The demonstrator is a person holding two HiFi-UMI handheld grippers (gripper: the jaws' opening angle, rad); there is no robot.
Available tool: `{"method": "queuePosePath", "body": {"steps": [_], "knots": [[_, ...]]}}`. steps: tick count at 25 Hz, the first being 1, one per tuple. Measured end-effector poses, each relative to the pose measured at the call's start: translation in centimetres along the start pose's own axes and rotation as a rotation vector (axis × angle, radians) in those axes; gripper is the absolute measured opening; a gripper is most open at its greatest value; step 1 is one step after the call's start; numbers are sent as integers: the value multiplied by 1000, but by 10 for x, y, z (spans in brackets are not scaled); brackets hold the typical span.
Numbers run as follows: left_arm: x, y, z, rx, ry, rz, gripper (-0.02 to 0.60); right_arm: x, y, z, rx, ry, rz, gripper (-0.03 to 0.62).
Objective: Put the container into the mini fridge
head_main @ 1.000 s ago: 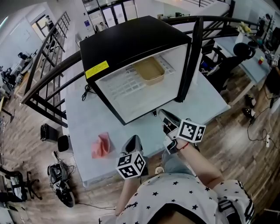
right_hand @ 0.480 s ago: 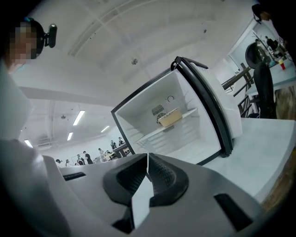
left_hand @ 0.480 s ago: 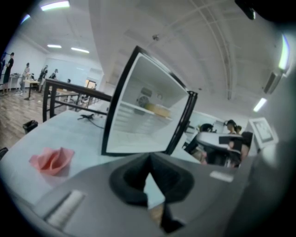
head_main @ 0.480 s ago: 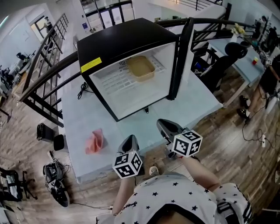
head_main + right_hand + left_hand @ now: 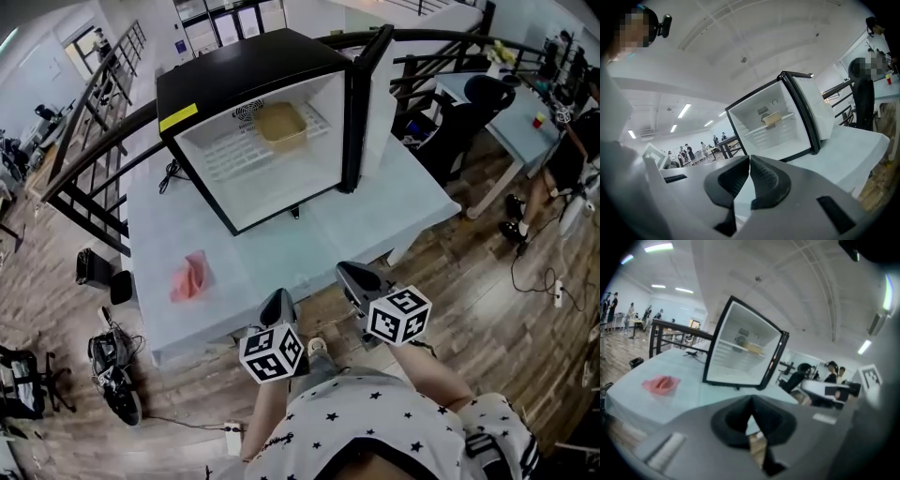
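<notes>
The black mini fridge [image 5: 248,70] stands on the pale table [image 5: 375,220] with its door [image 5: 364,94] swung open to the right. A tan container [image 5: 279,122] rests on the white wire shelf inside; it also shows in the right gripper view as the container [image 5: 771,118] and in the left gripper view as the container [image 5: 753,348]. Both grippers are held back from the table's near edge, close to the person's body. My left gripper [image 5: 278,306] is shut and empty. My right gripper [image 5: 354,278] is shut with nothing between its jaws.
A pink cloth [image 5: 190,276] lies on the table's left part. A black cable [image 5: 170,172] trails behind the fridge. Black railings [image 5: 89,141] run behind the table, an office chair [image 5: 464,108] and desk stand to the right, and gear lies on the wooden floor at left.
The view has pulled back from the table, so the fridge and container look farther away. Both grippers have drawn back toward the body and off the table edge.
</notes>
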State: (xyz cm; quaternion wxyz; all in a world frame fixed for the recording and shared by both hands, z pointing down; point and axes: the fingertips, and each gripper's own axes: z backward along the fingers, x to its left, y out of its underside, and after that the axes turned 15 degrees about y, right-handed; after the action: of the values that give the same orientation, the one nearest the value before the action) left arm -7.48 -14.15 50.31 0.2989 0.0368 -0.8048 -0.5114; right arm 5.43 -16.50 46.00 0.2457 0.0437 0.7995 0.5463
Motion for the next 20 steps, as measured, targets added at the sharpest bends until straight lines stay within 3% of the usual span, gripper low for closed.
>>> {"method": "queuePosePath", "body": {"steps": [20], "knots": [[-63, 73, 63, 35, 13, -10, 6, 2, 54, 105, 8, 2, 45, 25]]}}
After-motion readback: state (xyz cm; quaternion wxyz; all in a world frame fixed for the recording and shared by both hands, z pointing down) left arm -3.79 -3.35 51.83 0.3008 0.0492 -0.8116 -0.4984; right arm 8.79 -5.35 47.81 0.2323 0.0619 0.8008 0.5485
